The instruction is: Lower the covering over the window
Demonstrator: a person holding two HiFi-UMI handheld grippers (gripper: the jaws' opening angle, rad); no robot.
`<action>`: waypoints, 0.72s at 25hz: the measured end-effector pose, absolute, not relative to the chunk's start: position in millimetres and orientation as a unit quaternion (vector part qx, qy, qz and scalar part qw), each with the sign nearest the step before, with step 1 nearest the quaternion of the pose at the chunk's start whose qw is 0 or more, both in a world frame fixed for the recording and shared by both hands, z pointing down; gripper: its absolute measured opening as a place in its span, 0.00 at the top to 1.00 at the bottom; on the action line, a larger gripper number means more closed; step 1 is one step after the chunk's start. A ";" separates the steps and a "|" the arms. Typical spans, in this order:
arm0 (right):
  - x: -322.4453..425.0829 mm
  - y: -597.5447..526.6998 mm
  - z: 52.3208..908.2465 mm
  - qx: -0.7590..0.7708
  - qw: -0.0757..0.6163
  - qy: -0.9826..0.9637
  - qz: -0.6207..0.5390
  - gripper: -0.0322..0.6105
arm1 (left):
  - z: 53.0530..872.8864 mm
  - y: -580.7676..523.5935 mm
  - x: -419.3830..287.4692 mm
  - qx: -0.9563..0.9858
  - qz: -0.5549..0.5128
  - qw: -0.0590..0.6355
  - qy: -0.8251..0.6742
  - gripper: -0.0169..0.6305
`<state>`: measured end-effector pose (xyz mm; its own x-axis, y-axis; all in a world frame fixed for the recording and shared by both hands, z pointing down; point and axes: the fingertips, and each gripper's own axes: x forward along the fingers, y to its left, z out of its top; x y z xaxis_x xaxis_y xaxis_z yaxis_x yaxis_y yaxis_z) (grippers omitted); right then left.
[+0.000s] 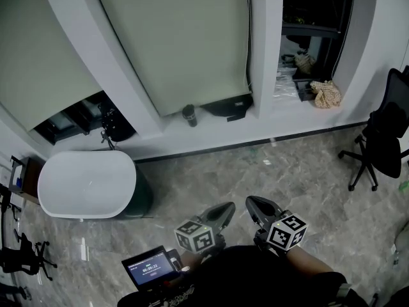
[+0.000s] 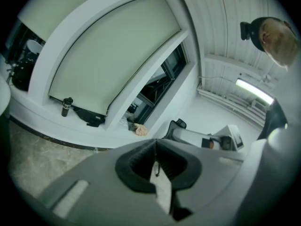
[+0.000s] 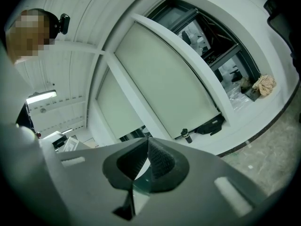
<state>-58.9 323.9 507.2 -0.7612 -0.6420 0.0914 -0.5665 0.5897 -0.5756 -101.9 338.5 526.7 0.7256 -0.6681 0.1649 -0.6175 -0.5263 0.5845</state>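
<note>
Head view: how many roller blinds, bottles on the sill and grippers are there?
Roller blinds: 2, left blind and middle blind
Dark bottle on the sill: 1
Grippers: 2, left gripper and right gripper
Total: 5

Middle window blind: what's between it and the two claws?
In the head view, bare grey floor, then the white windowsill holding a dark bottle and a black bag below the blind. The left claw and right claw are shut.
</note>
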 end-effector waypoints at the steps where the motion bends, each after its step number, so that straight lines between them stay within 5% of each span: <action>1: -59.8 323.7 507.2 -0.339 0.062 0.890 -0.298 0.94 | 526.9 338.2 -102.4 0.873 -0.040 0.318 -0.368 0.98; 18: -59.8 317.2 506.1 -0.339 0.064 0.891 -0.294 0.94 | 526.3 332.7 -98.5 0.877 -0.033 0.314 -0.363 0.98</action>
<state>-59.8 317.2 506.1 -0.7618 -0.6422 0.0849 -0.5669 0.5974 -0.5672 -98.5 332.7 526.3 0.7338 -0.6575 0.1710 -0.6166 -0.5390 0.5738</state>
